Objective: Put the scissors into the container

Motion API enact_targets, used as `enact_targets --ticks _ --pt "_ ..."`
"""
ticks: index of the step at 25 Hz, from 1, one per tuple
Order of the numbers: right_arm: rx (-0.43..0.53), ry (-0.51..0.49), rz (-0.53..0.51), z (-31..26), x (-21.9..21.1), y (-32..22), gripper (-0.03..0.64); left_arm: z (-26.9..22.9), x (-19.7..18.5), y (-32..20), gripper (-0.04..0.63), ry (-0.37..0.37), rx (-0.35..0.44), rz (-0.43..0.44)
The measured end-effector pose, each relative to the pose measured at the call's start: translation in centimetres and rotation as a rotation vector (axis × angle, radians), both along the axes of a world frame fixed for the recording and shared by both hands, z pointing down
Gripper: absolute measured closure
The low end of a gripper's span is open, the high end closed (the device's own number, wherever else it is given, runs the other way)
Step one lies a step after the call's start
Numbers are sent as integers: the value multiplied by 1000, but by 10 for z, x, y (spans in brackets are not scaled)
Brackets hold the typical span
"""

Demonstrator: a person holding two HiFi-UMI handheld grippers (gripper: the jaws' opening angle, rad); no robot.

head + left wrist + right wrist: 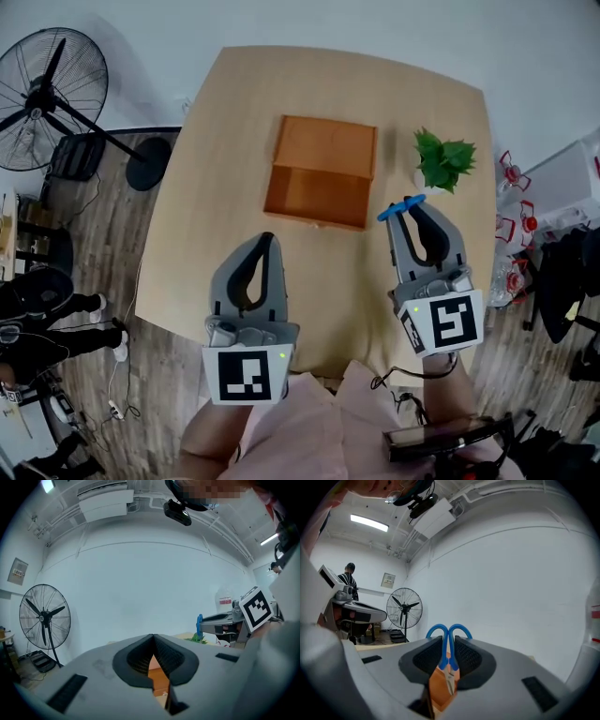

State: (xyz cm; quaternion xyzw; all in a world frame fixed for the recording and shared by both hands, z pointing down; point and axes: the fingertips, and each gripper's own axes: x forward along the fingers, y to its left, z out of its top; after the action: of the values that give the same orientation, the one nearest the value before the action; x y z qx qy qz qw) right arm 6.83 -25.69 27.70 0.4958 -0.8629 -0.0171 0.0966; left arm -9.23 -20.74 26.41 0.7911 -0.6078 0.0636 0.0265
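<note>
Container on table, plant to its right, fan left

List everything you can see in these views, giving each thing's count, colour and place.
table: one, light wood, centre.
container: one, orange-brown wooden box, lid open, middle of the table.
potted plant: one, green, on the table to the right of the container.
scissors: one pair, blue handles, clamped in the right gripper.
pedestal fan: one, black, on the floor at far left.
bystander: one, dark clothes, on the floor at left.
left gripper: grey, shut, empty, above the table's near edge.
right gripper: grey, shut on the scissors, near the plant.
</note>
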Motion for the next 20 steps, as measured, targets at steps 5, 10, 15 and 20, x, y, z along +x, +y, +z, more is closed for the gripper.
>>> enact_targets --ticks 5,10,15,20 --pt "-33 25 -3 21 -16 -19 532 21 -18 -17 591 22 -36 1" --pt "-76 51 -20 46 -41 -36 532 48 -38 -30 591 47 -99 -5" --pt "-133 77 -39 83 -56 -51 532 77 -52 -43 591 55 -151 -18" --pt "-192 93 -46 116 -66 -60 532 103 -62 -51 591 63 -204 -23"
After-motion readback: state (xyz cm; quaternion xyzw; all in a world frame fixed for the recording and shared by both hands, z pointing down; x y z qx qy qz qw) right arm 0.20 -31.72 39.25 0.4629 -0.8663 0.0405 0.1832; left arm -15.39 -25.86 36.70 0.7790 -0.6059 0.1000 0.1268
